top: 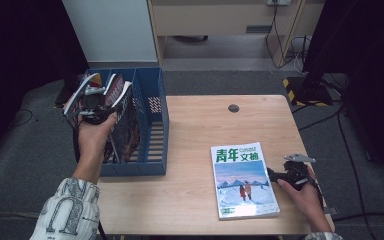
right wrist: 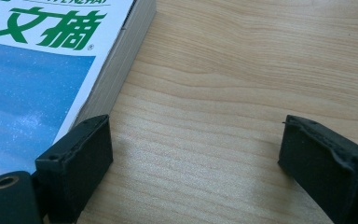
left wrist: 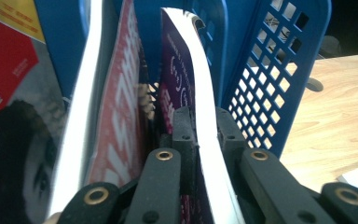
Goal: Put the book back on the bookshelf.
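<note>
A blue slotted file holder (top: 155,95) stands at the table's left edge. My left gripper (top: 94,111) reaches into it from the near side. In the left gripper view its jaws (left wrist: 204,122) are shut on the white page edge of an upright purple-covered magazine (left wrist: 179,70) in the holder (left wrist: 270,70). A magazine with a blue snowy cover and green characters (top: 242,182) lies flat near the table's front right. My right gripper (top: 276,175) rests on the table just right of it, open. In the right gripper view (right wrist: 196,149) there is only bare wood between the jaws, and the magazine's spine (right wrist: 116,70) lies beside the left one.
More magazines stand in the holder, one pink-red (left wrist: 119,102) and one with a red cover and a face (left wrist: 9,93). The wooden table (top: 205,125) has a round cable hole (top: 233,107) at the back. Cables and a striped stand base (top: 305,92) are on the floor behind.
</note>
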`<state>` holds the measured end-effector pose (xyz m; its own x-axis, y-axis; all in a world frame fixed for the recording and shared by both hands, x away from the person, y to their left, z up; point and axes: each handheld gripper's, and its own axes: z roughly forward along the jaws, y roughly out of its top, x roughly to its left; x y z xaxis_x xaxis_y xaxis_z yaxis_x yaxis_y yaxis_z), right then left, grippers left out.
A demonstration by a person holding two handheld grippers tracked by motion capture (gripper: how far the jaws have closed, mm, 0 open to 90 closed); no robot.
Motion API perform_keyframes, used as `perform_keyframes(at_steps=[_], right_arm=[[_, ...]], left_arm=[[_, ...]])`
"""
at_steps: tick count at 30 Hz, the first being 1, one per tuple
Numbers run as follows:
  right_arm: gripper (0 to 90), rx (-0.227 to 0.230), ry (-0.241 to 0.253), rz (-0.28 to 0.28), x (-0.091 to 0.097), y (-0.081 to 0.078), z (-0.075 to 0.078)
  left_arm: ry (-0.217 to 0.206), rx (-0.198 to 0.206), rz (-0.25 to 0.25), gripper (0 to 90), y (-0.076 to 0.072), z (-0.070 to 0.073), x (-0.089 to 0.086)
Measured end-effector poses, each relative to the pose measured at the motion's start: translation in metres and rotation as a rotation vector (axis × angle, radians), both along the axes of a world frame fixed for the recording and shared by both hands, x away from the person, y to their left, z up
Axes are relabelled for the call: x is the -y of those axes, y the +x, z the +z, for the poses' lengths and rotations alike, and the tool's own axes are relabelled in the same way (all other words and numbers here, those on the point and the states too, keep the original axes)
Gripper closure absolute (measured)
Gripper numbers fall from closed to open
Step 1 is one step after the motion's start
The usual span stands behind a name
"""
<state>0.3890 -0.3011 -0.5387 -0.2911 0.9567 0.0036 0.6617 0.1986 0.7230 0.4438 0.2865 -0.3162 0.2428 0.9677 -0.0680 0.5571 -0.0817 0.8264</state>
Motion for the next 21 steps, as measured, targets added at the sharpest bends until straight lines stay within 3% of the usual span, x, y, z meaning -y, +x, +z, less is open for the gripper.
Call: perform_keyframes(at_steps=[11,16,21], right_arm=[[9.7,0.000,0.000,0.000,0.000,0.000,0.000],[9.7,0.000,0.000,0.000,0.000,0.000,0.000],[9.7,0.000,0.000,0.000,0.000,0.000,0.000]], left_arm=[[-0.067,0.023,0.014,82.2,-0.002,0.005,-0.006],[-0.073,0.054,0.023,82.2,-0.001,0.008,-0.004],[-0.106,0.092,0.035,82.1,0.002,0.010,-0.004]])
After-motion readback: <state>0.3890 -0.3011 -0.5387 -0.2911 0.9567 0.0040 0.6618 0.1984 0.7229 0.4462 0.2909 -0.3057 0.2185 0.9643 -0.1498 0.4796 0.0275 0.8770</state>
